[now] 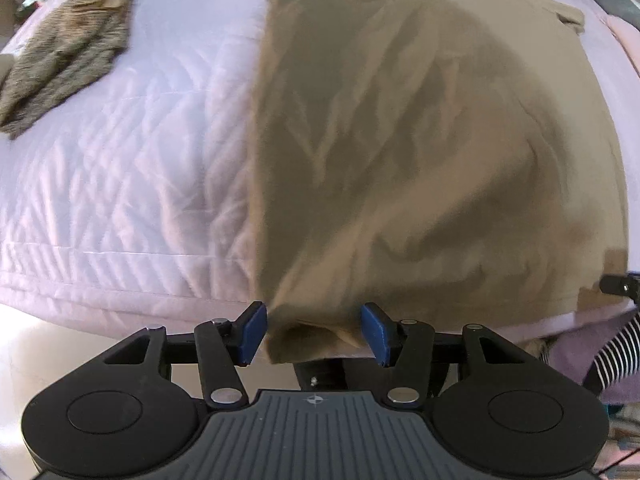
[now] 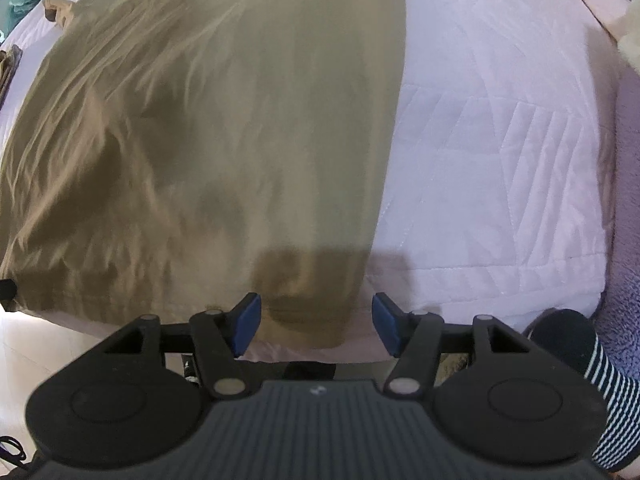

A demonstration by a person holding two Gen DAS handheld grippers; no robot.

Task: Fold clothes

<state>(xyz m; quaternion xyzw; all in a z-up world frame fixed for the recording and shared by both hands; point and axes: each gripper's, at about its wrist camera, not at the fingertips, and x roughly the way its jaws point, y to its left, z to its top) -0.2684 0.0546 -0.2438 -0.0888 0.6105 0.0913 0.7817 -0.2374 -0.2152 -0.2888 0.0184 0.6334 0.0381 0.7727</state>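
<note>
The task's thing is a tan garment (image 1: pixel 420 140), spread flat on a bed covered with a white quilted bedspread (image 1: pixel 140 160). The cloth is thin and full of small creases, and its near edge hangs a little over the edge of the bed. A dark shadow falls across its middle.

The left gripper (image 1: pixel 314 330) points down at the near left corner of the garment. Its blue pads (image 1: pixel 253 332) stand apart; the corner of cloth sits between them, close to the left pad, but the pads do not press it. The right gripper (image 2: pixel 316 326) is over the near right corner. Its jaws are also released, with the cloth between them and a clear gap on the right side.

Only the left wrist view shows a folded brown striped garment (image 1: pixel 64 52) lying apart on the bedspread, far to the left. Only the right wrist view shows a wide bare part of the bedspread to the right and a fuzzy grey blanket (image 2: pixel 628 220) at the edge. A black-and-white striped sleeve (image 2: pixel 612 400) shows in both views.
</note>
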